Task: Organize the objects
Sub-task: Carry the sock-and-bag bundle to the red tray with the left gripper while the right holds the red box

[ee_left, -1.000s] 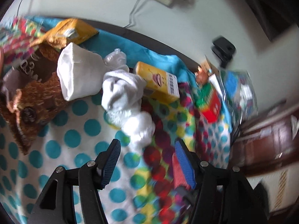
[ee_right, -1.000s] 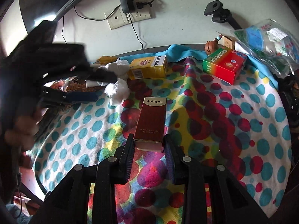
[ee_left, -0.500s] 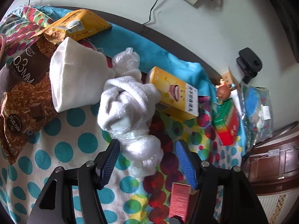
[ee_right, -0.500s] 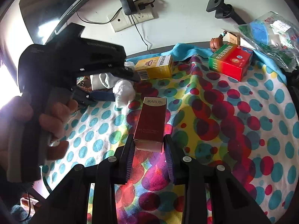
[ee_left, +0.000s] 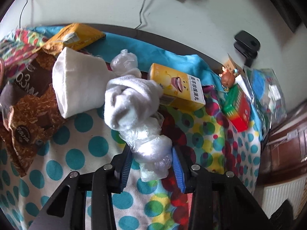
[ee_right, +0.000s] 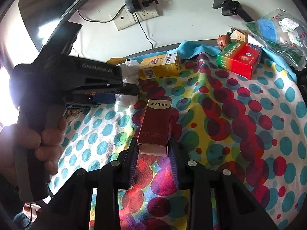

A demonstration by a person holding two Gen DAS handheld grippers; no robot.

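Observation:
My left gripper is closed around the near end of a crumpled clear plastic bag, which lies on the dotted cloth against a white balled towel. Both blue pads touch the bag's sides. My right gripper is shut on the near end of a dark red MARUBI box that rests on the cloth. The left gripper also shows in the right wrist view, held by a hand at the left.
A yellow carton lies just behind the towel. A red-green box, a small brown figurine and a bagged item sit at the back right. A white folded cloth, brown packets and a yellow pouch lie at the left.
My left gripper moved forward to the plastic bag and its jaws narrowed onto it. The right gripper stayed shut on the red box, nearly still.

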